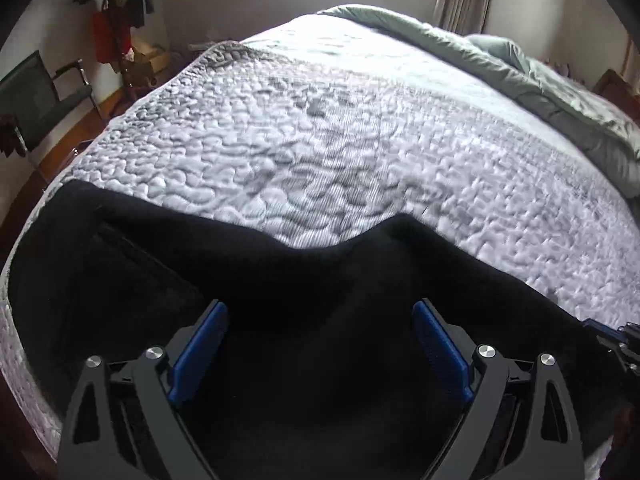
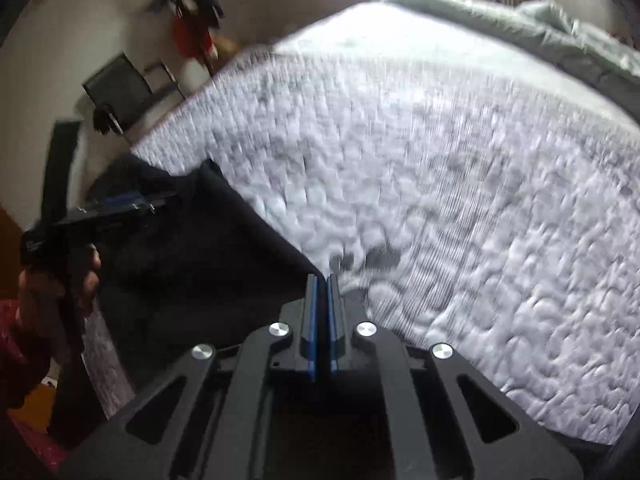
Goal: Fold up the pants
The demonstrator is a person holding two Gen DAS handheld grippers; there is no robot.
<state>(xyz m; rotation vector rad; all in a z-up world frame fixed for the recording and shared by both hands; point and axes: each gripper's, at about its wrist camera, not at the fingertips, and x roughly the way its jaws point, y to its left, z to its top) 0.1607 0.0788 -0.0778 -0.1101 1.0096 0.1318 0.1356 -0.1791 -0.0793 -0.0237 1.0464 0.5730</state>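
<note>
- Bed [image 1: 360,128]: quilted white cover fills both views; a grey-green duvet [image 1: 540,80] is bunched at 2 o'clock.
- Pants [image 1: 280,280]: black, spread along the near edge of the bed, from 9 to 4 o'clock in the left view.
- Chair [image 1: 36,96]: dark, at 10 o'clock beside the bed.
- Left gripper [image 1: 320,344]: fingers spread wide above the pants, grasping nothing.
- Right gripper [image 2: 322,300]: fingers pressed together; whether they pinch the pants edge cannot be told.

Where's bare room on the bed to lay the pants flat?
Free: the quilted bedspread between the black pants at the near edge and the green comforter bunched far right. Crowded: near edge, under the left gripper and right gripper.
</note>
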